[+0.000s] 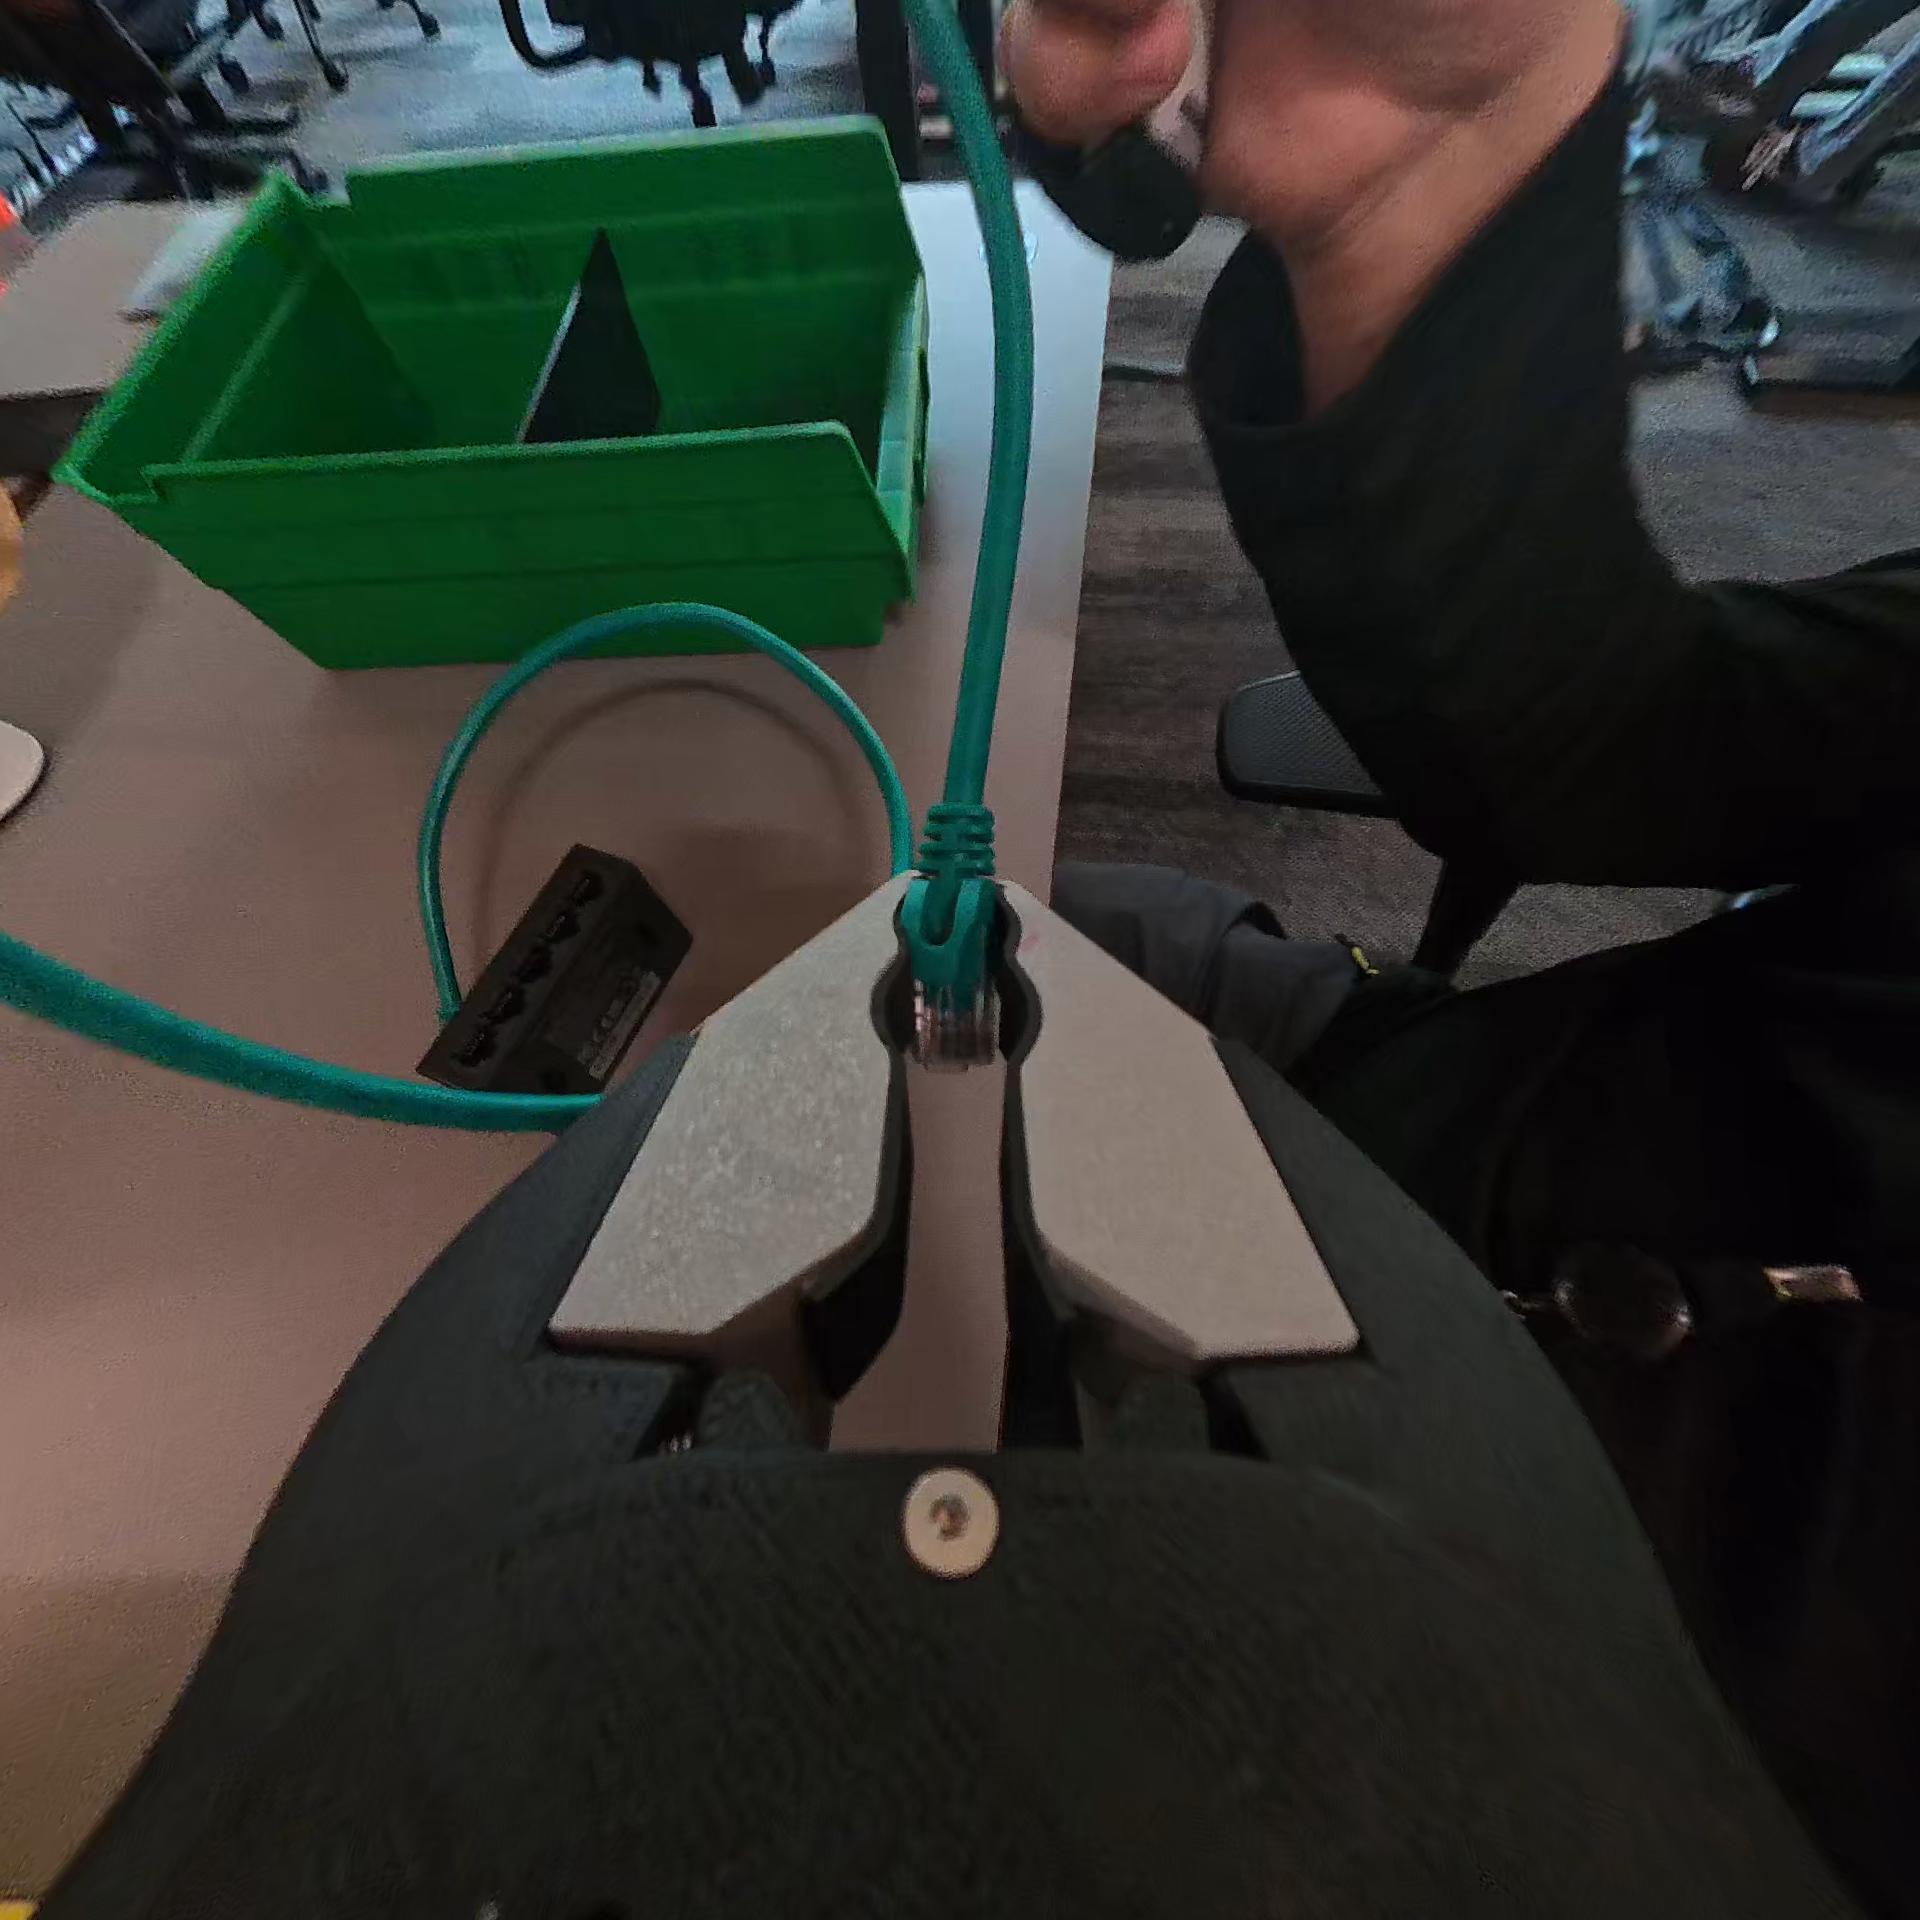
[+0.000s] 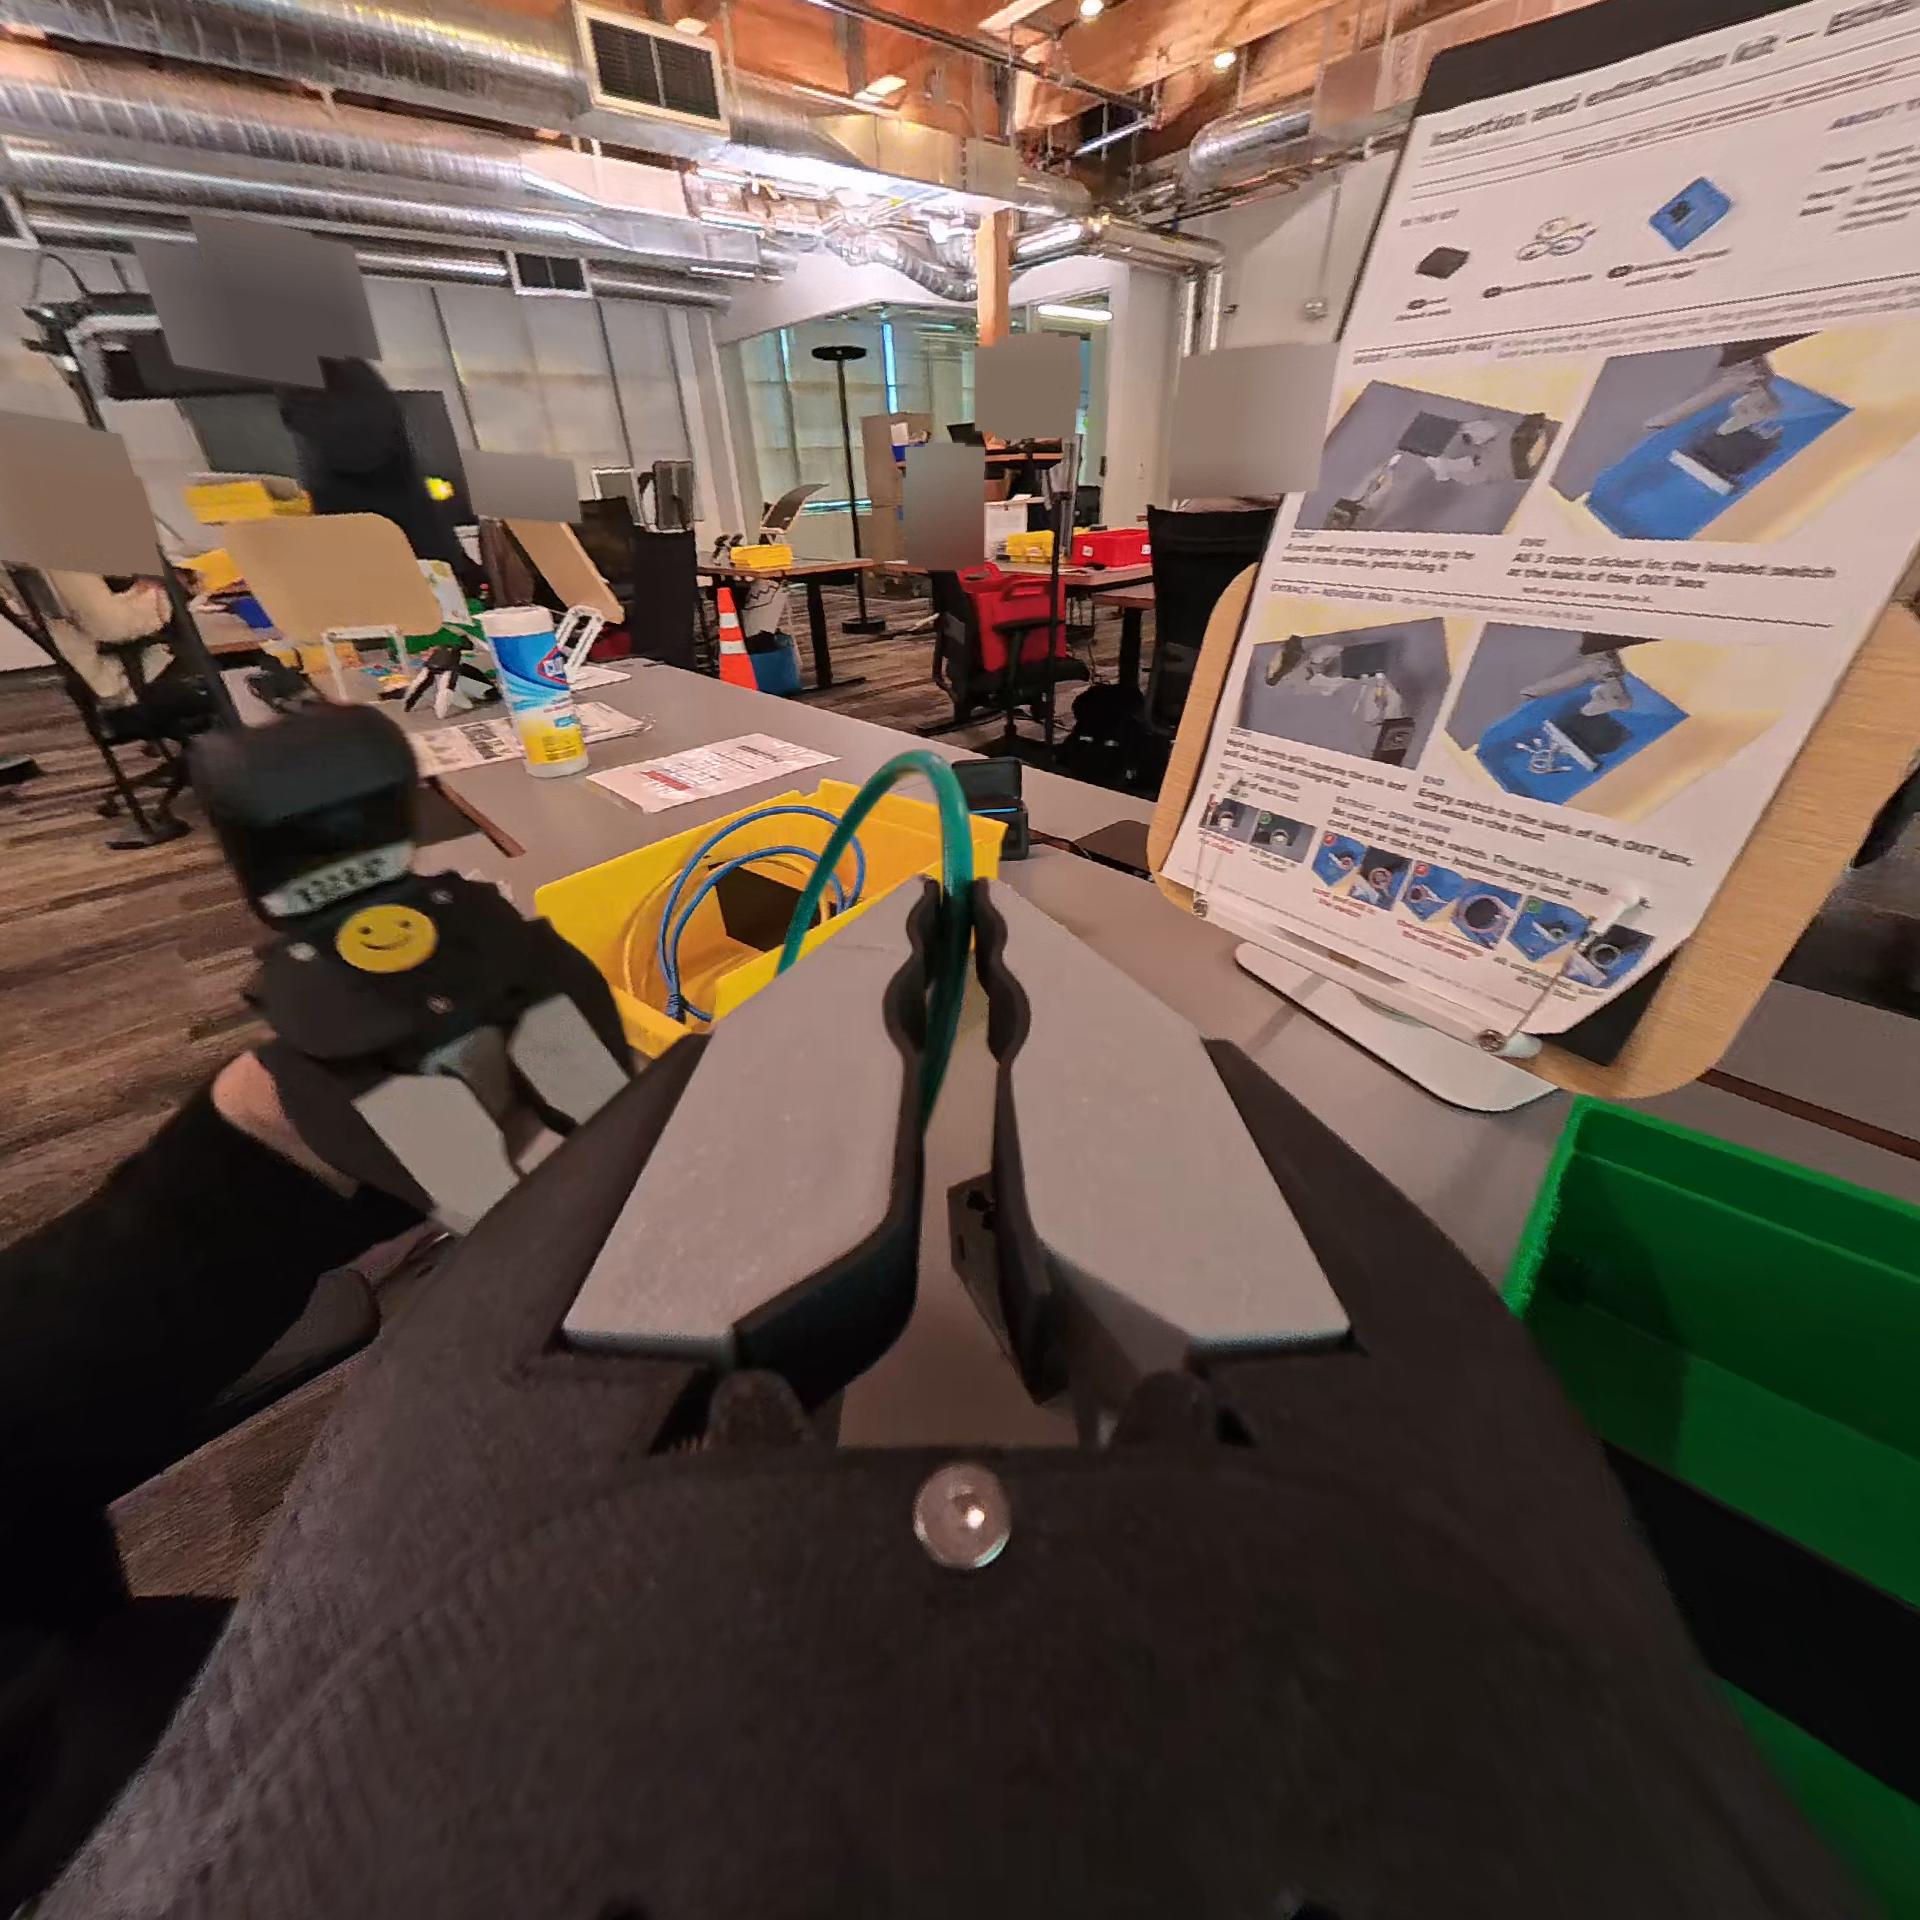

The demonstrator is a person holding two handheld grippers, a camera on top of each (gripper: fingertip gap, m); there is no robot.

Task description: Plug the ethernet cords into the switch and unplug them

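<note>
Left gripper (image 1: 951, 971) clamps the ribbed green plug (image 1: 948, 914); right gripper (image 2: 948, 935) pinches the round cord (image 2: 940, 997) (boxy black switch (image 1: 556, 971) nearby).

Matt green plastic bin (image 1: 520, 540), smooth grey tabletop (image 1: 208, 1195), rubbery teal cord (image 1: 997, 468)

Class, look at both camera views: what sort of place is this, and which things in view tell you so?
Probably an open-plan office or lab workspace: rows of desks with office chairs, exposed ceiling ducts, and coloured parts bins like the green bin and the yellow bin on a grey table.
</note>
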